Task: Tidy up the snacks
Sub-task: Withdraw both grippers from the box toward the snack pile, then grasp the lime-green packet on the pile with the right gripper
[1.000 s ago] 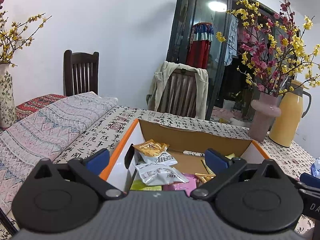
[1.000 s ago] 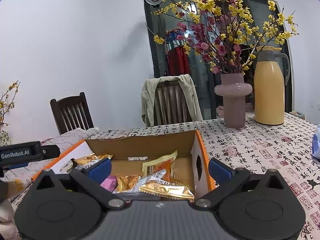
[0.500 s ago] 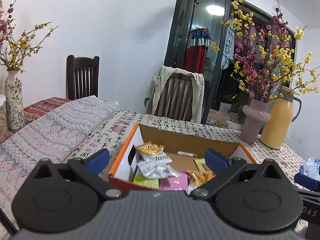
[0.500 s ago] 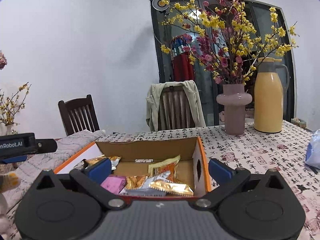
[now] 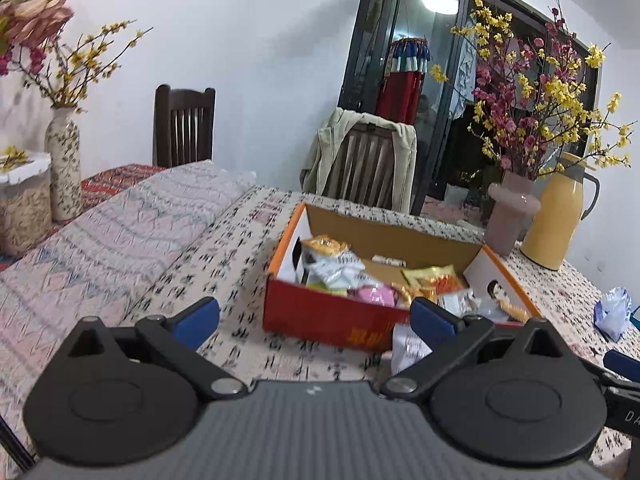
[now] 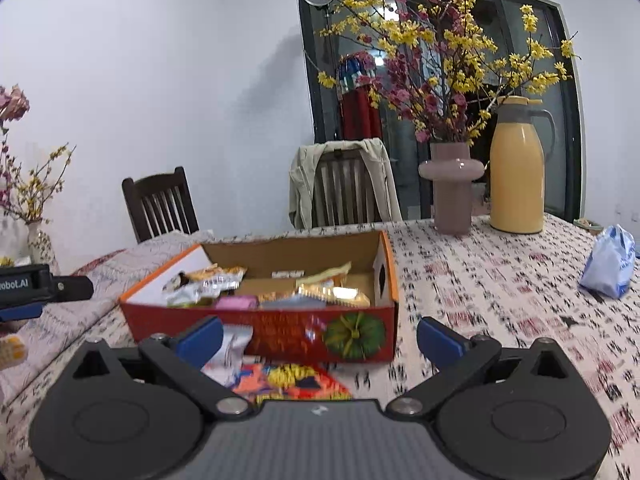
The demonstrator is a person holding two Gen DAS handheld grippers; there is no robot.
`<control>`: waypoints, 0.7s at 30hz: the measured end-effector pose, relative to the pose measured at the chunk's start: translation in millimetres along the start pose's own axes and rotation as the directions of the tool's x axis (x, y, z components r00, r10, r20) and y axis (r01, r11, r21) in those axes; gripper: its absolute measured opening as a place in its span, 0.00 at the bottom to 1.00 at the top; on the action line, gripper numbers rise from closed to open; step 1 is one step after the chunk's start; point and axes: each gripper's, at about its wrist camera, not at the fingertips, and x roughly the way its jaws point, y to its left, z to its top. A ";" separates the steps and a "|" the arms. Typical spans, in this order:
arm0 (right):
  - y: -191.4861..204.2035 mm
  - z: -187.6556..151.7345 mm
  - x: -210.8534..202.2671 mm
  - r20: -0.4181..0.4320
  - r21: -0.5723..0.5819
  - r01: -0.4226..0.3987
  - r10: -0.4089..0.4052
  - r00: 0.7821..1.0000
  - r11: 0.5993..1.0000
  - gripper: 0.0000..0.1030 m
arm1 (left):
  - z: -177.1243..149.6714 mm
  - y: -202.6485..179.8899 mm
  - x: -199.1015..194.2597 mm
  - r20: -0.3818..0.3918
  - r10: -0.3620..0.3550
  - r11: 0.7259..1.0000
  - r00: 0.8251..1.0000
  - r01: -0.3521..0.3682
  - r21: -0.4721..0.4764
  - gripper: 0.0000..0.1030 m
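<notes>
A red and orange cardboard box [image 5: 320,316] [image 6: 280,332] sits on the table, holding several snack packets [image 5: 340,270] [image 6: 208,280]. Two loose packets lie on the cloth in front of it: a white one [image 6: 234,346] [image 5: 408,350] and a red and yellow one [image 6: 296,380]. My left gripper [image 5: 316,320] is open and empty, back from the box's near left corner. My right gripper [image 6: 318,338] is open and empty, above the loose packets in front of the box. The left gripper also shows at the left edge of the right wrist view [image 6: 36,284].
A pink vase with flowering branches [image 6: 452,188] and a yellow thermos jug [image 6: 518,168] stand behind the box at the right. A blue-white bag [image 6: 610,262] lies at the far right. Folded patterned cloth [image 5: 100,240] covers the table's left. Chairs [image 6: 344,188] stand behind.
Both grippers have pulled back from over the box and risen. The box's red front wall and the loose packets before it have come into view. Both stay open.
</notes>
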 end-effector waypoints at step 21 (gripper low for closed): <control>12.6 -62.4 -26.3 -0.155 0.041 -0.018 0.024 0.988 0.999 1.00 | -47.6 42.4 -38.1 -0.096 0.015 1.000 0.995 -0.016 -0.006 1.00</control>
